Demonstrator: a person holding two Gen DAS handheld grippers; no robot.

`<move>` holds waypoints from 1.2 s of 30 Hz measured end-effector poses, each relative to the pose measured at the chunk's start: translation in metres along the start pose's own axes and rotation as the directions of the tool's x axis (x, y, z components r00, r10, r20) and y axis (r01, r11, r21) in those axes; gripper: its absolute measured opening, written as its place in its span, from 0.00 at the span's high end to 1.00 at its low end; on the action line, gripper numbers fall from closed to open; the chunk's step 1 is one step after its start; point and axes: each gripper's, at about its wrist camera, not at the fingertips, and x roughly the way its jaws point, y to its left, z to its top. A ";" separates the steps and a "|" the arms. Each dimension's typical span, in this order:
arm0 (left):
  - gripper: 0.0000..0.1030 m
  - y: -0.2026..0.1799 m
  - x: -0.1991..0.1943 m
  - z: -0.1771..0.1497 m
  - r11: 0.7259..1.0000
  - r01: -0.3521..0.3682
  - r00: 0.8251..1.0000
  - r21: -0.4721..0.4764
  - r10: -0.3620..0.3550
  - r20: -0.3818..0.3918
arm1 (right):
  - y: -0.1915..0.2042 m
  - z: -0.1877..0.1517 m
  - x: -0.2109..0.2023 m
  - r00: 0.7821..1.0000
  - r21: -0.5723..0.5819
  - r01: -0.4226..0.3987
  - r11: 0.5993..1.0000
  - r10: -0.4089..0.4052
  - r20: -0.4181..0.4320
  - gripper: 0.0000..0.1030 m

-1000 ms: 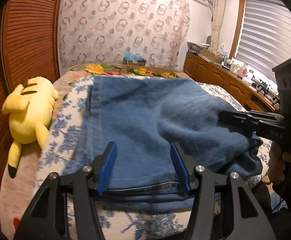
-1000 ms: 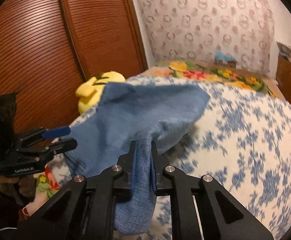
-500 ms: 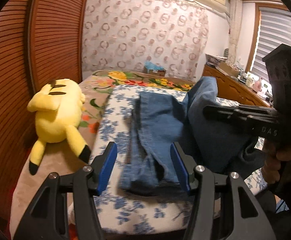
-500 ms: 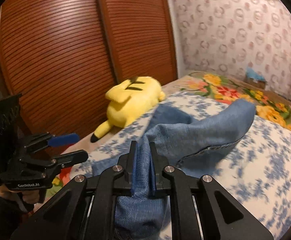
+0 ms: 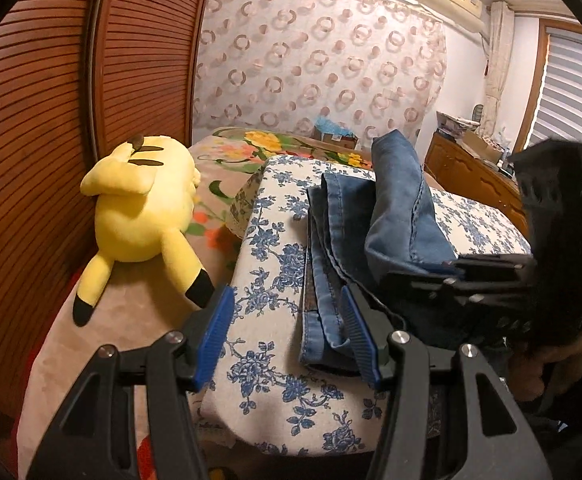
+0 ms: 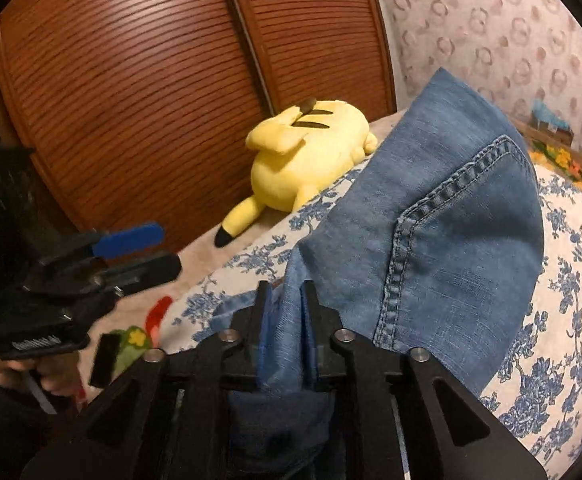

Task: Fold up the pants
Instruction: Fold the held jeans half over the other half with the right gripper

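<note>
Your right hand-held gripper (image 6: pixel 284 312) has a bunched fold of the blue jeans (image 6: pixel 443 216) between its pads; the jaws have just been opening a little, yet the denim sits pinched in the narrow gap and hangs below them. From that grip the cloth rises in a tall fold, a stitched seam running across it, above the bed (image 6: pixel 571 280) with its blue-flowered cover. Your left hand-held gripper (image 5: pixel 287 336) stands open and holds nothing; its blue pads (image 5: pixel 215 336) hover over the near edge of the bed, the right-side pad just beside the lower hem of the jeans. The rest of the jeans lies in a long narrow strip on the bed cover. A yellow plush toy (image 5: pixel 147 208) lies on the bed's left side, beside the slatted wooden doors (image 5: pixel 51 120).
</note>
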 end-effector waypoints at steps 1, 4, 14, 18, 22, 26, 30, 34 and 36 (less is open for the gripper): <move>0.47 -0.001 0.000 0.000 1.000 0.002 1.000 0.002 -0.002 0.000 | -0.001 0.002 -0.005 1.000 0.003 -0.008 1.000 0.007 0.009 0.78; 0.47 -0.007 -0.001 0.003 1.000 0.009 1.000 0.011 -0.009 0.005 | -0.003 0.011 -0.033 0.998 -0.011 0.017 1.000 -0.016 0.067 0.72; 0.47 -0.041 -0.002 0.020 0.995 0.077 0.996 0.059 -0.079 0.030 | -0.063 0.014 -0.091 0.965 0.036 0.207 0.978 -0.210 0.157 0.69; 0.47 -0.061 0.005 0.027 0.990 0.109 0.994 0.091 -0.111 0.016 | -0.090 0.010 -0.074 0.957 0.033 0.268 0.963 -0.270 0.102 0.69; 0.47 -0.070 0.013 0.020 0.986 0.122 0.993 0.112 -0.121 -0.015 | -0.104 0.016 -0.054 0.955 0.025 0.284 0.959 -0.285 0.077 0.69; 0.47 -0.065 0.021 0.009 0.989 0.099 0.994 0.112 -0.094 -0.051 | -0.111 0.029 -0.038 0.956 0.003 0.284 0.959 -0.283 0.078 0.69; 0.47 -0.057 0.029 0.002 0.992 0.064 0.995 0.105 -0.056 -0.077 | -0.116 0.047 -0.013 0.959 -0.019 0.275 0.961 -0.274 0.068 0.69; 0.47 -0.047 0.035 -0.004 0.995 0.051 0.994 0.087 -0.043 -0.096 | -0.111 0.056 0.012 0.960 -0.052 0.278 0.959 -0.276 0.049 0.68; 0.47 -0.044 0.036 -0.006 0.996 0.048 0.994 0.080 -0.040 -0.098 | -0.109 0.057 0.024 0.958 -0.070 0.287 0.955 -0.285 0.033 0.68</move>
